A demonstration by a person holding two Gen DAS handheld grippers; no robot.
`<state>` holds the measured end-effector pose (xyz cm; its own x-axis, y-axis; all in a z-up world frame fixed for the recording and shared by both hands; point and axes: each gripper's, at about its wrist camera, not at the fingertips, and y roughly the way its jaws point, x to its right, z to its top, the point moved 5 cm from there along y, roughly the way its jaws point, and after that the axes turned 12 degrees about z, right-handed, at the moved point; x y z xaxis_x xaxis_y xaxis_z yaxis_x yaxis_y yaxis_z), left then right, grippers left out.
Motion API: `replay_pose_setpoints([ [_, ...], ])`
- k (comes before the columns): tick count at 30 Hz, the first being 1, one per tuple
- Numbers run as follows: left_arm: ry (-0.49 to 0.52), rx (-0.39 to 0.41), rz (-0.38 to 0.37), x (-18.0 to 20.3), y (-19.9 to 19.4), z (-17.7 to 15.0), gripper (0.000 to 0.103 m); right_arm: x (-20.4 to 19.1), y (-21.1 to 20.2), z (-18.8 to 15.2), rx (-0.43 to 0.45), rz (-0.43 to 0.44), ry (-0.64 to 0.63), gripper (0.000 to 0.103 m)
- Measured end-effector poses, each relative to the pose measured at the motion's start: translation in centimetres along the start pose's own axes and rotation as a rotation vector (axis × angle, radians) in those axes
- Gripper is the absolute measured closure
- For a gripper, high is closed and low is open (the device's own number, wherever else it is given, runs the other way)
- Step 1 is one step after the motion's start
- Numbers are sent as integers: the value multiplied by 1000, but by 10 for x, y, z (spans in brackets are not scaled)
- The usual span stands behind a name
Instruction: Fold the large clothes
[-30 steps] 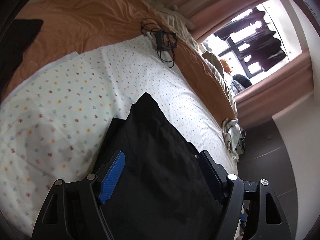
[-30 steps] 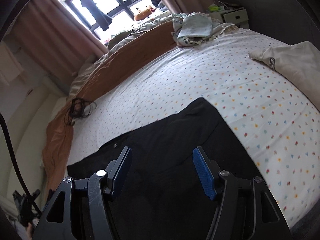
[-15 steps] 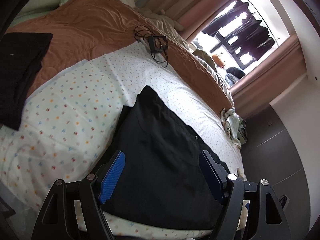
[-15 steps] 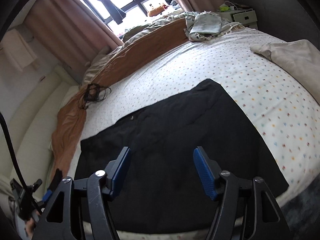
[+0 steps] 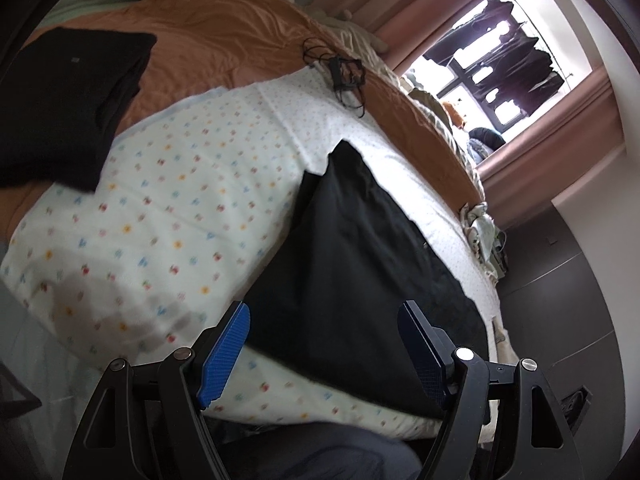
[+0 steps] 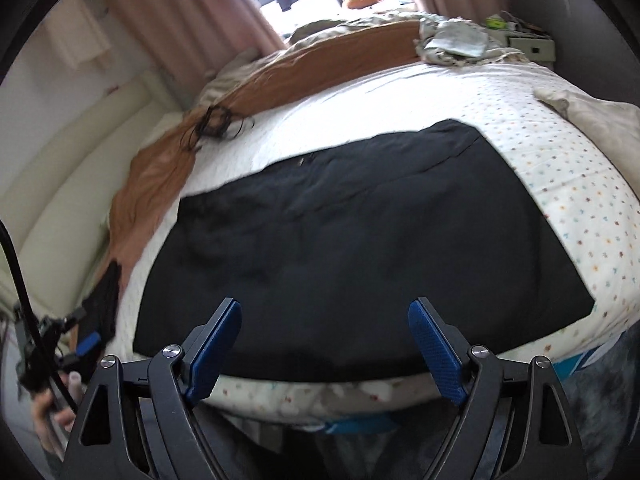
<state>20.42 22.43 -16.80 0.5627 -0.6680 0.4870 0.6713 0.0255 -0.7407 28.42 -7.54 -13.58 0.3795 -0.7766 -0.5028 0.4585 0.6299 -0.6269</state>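
From the left wrist view, the left gripper (image 5: 322, 344) stands spread wide with nothing between its pads, poised off the near edge of the bed (image 5: 168, 208). The black garment (image 5: 360, 248) lies flat on the dotted sheet, running away from the gripper toward the orange blanket (image 5: 224, 28), its near hem close to the mattress edge. A second dark folded piece (image 5: 68, 96) sits well apart at the far left, and a tangle of cable (image 5: 340, 72) rests near the blanket's border.

From the right wrist view, the right gripper (image 6: 324, 348) is likewise spread and empty; its jaws have just been opening, with no cloth between them. The garment (image 6: 352, 248) fills the middle of the bed as a broad, roughly rectangular panel, already folded at least once, though the blur makes the layers hard to count. A cream cloth (image 6: 592, 116) lies at the right.

The next fold probably calls for each gripper to pinch one near corner, catching every layer, then lift both together and carry the hem evenly over to the far edge so that no crease bunches up.
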Motion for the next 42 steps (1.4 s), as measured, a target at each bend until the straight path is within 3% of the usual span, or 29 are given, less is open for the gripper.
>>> replay_pose_setpoints([
  [7,-20,-59,13,-21,20,-21,26,-20,27,-27,-86,4,-73,18],
  [12,-17,-92,17,-28,31,-28,26,-26,48,-42,-140,-15,-113,25],
  [20,-10,-135,11,-30,57,-26,31,-17,92,-49,-195,-113,-131,36],
  [24,-19,-148,4,-30,65,-27,33,-12,109,-49,-223,-138,-131,36],
  [29,12,-155,-5,-21,71,-23,33,-9,124,-37,-246,-158,-141,37],
  [42,-48,-143,-29,-17,89,-8,41,4,175,27,-266,-175,-123,44],
])
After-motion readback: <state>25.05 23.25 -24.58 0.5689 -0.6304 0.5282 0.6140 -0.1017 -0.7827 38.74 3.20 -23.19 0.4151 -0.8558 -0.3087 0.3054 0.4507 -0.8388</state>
